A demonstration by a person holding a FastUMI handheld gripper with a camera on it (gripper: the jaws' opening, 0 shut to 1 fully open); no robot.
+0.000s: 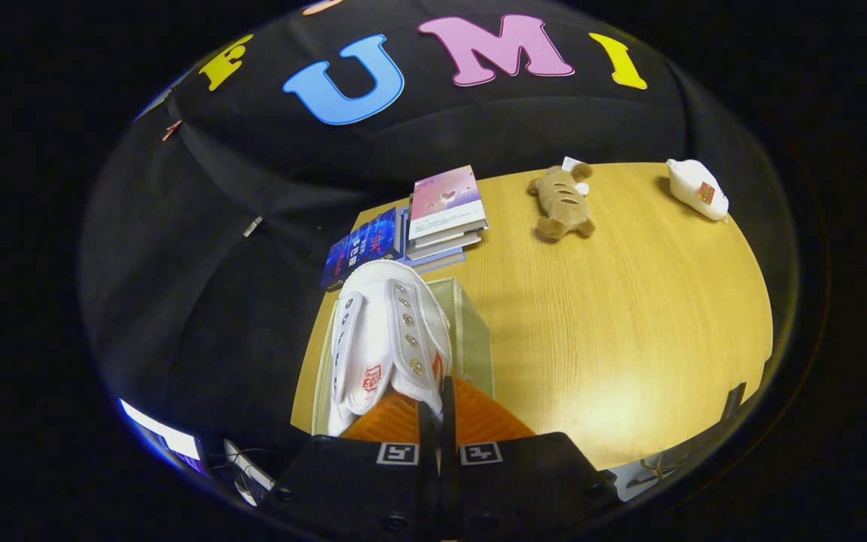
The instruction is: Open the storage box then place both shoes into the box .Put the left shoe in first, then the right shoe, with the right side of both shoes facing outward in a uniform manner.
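hand-held gripper (439, 410) pinches white shoe (388, 339) above box (471, 331).

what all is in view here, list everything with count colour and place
shoe: 1, white with red marks and metal eyelets, pinched at its edge between the gripper's fingers, hanging over the storage box
storage box: 1, clear with pale rim, on the table just ahead of the fingers, under the shoe
books: a stack with a pink-covered one on top, plus a blue one beside it, beyond the box
plush toy: 1, brown, far side of the table
bag: 1, white, far corner
table: 1, light wood
gripper: 1, fingers closed on the shoe
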